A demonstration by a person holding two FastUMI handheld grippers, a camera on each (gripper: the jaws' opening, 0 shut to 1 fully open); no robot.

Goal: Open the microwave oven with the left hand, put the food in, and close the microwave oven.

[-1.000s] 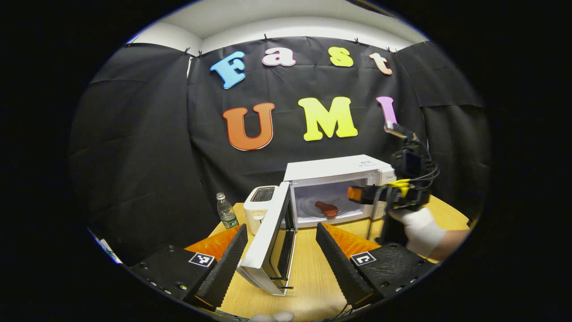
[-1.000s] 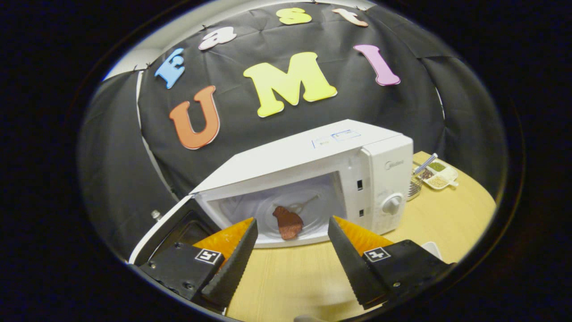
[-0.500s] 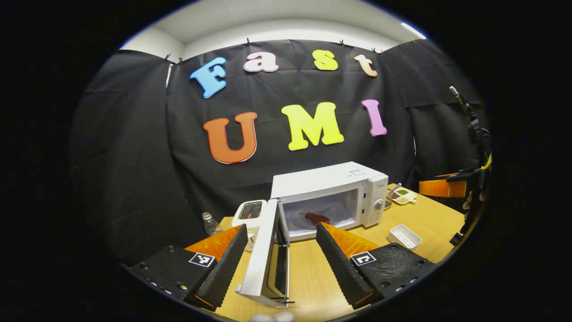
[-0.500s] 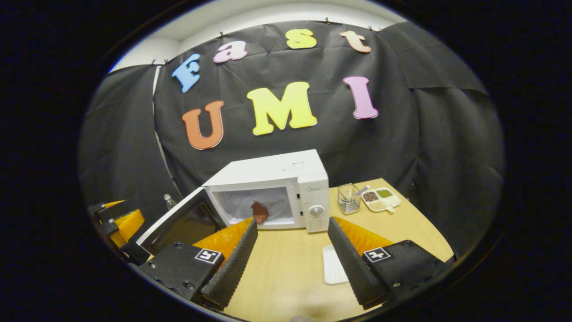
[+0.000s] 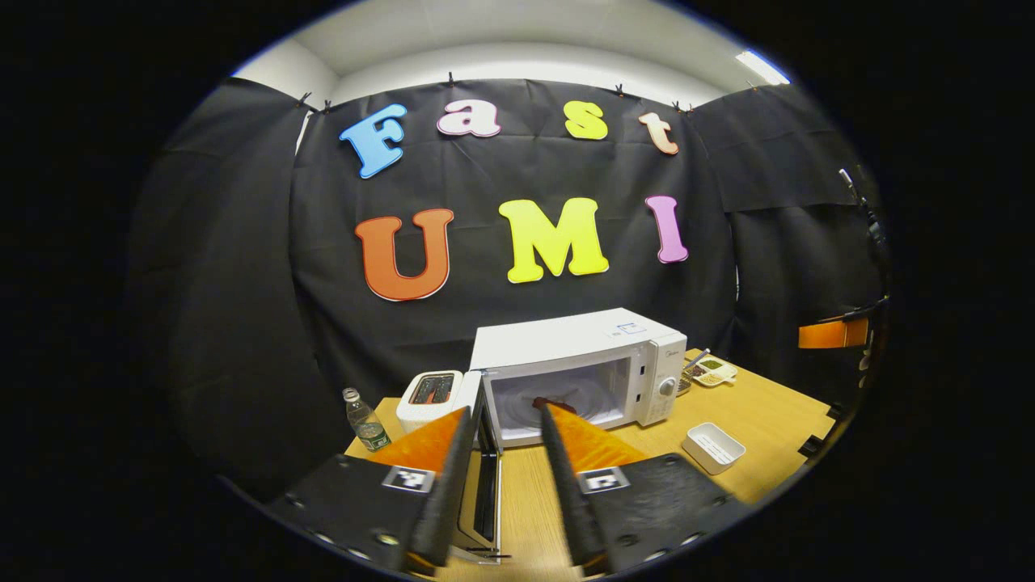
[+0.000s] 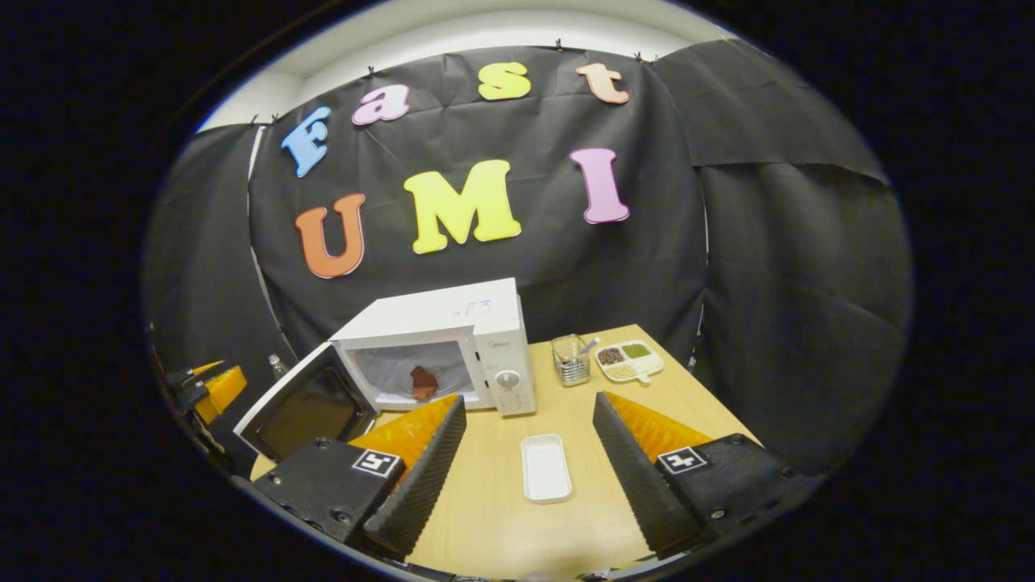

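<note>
Left gripper [image 5: 501,485]: lower centre of the left gripper view; fingers narrowly apart, straddling the door edge, holding nothing.
Door [image 5: 483,469]: swung open, edge-on between those fingers.
Food [image 6: 422,381]: already inside the microwave [image 6: 453,323], left of centre in the right gripper view.
Right gripper [image 6: 517,477]: bottom centre, fingers wide apart, empty, over the tray [image 6: 546,467].
Risk: fingers could slip off the thin door edge, leaving it ajar; a hard swing might jolt the microwave.
</note>
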